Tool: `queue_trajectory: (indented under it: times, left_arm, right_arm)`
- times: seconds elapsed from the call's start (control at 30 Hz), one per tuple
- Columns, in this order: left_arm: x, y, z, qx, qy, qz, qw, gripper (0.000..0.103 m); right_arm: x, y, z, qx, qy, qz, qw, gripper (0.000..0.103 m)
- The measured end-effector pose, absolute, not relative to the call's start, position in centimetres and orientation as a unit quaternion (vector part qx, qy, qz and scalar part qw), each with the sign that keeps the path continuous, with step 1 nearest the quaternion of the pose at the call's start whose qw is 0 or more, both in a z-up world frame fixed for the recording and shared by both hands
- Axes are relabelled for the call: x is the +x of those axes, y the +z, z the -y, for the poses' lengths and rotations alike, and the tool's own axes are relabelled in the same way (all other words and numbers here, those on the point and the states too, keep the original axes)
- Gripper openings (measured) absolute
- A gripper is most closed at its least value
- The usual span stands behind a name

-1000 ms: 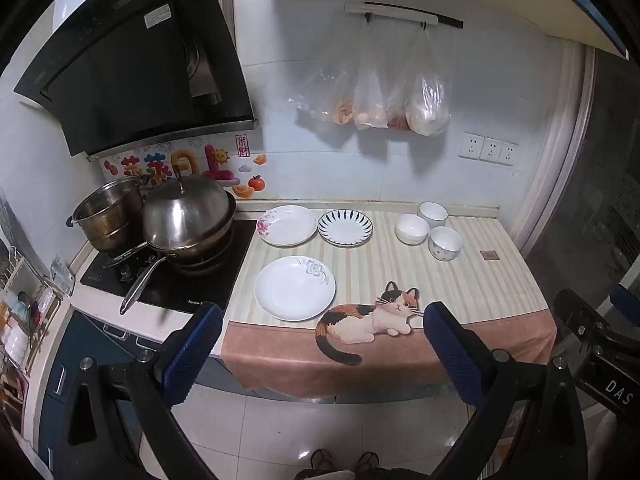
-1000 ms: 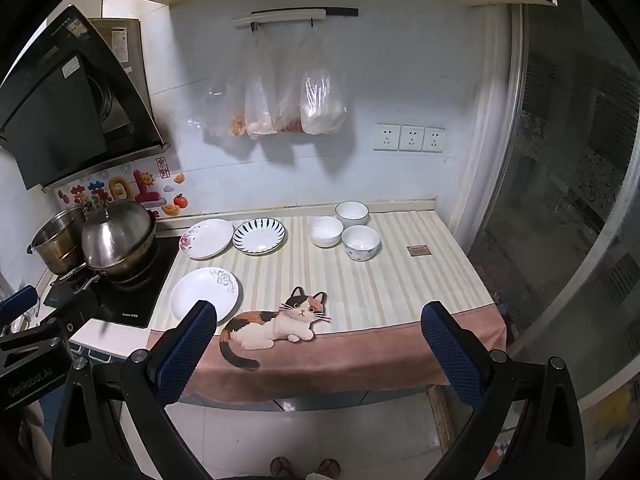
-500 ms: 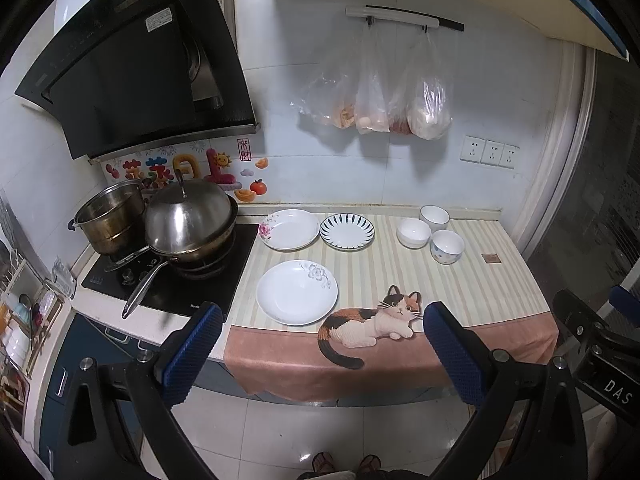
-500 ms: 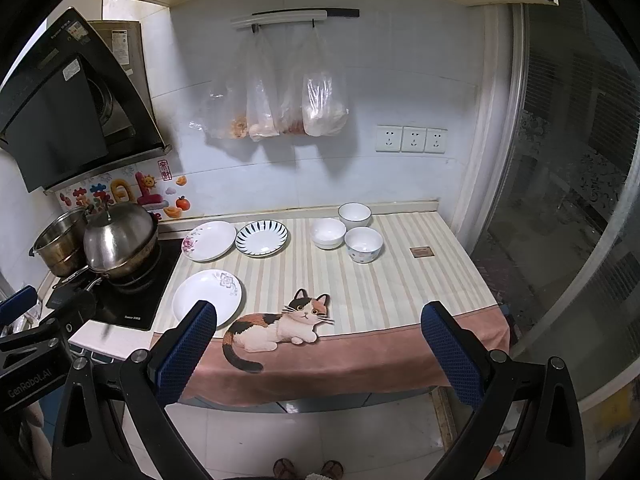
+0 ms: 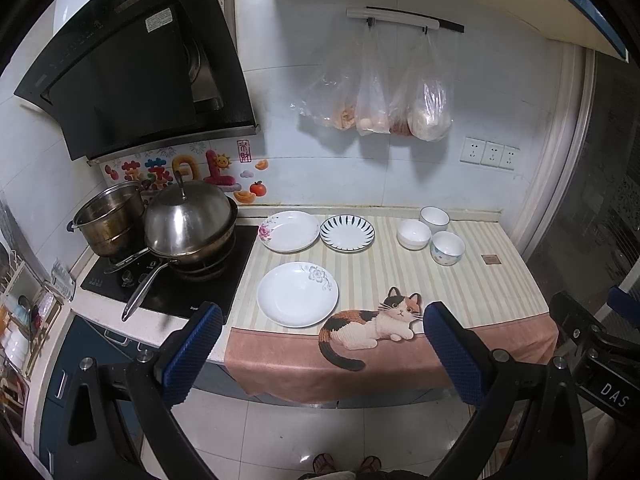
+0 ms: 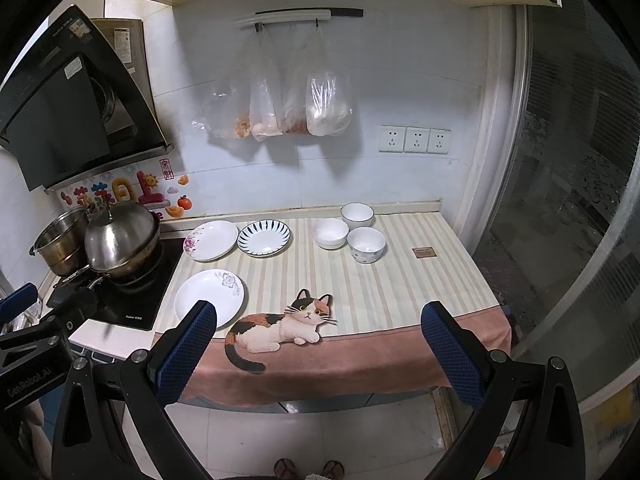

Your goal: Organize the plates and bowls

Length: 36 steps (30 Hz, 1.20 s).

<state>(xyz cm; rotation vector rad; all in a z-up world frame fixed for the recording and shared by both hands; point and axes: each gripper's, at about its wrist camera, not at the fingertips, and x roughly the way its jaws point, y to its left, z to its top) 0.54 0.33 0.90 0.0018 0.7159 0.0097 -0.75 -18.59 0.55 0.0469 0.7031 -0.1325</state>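
Three plates and three bowls stand on a striped cloth (image 5: 400, 276) covering the counter. A white plate with a grey flower (image 5: 297, 294) lies nearest the front edge; behind it, side by side, lie a plate with a pink flower (image 5: 290, 231) and a blue-striped plate (image 5: 347, 232). To the right, well apart from the plates, three bowls cluster close together: a plain white bowl (image 5: 413, 234), a second white bowl (image 5: 434, 219) behind it near the wall, and a patterned bowl (image 5: 448, 248) in front. A cat picture (image 5: 372, 326) marks the cloth's front edge.

Left of the plates, a lidded wok (image 5: 188, 228) and a steel pot (image 5: 110, 220) sit on a black cooktop (image 5: 168, 288) under a range hood (image 5: 132, 60). Plastic bags (image 5: 380, 96) hang from a wall rail. Nothing lies between the grippers and the dishes.

The right wrist view alone shows a glass door (image 6: 572, 200) in full; the left wrist view alone shows a rack (image 5: 20, 320) beside the cooktop.

The left gripper (image 5: 318, 348) and right gripper (image 6: 318, 348) are spread wide, empty, short of the counter.
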Motion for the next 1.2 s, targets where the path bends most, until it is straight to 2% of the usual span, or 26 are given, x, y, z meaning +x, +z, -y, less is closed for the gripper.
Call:
queue_trajectory:
  times: [1.2]
  left_arm:
    - [0.37, 0.83, -0.38, 0.0, 0.004, -0.348, 0.938, 0.103]
  right_arm:
    - [-1.15, 0.17, 18.74, 0.025, -0.067, -0.337, 0.939, 0.103]
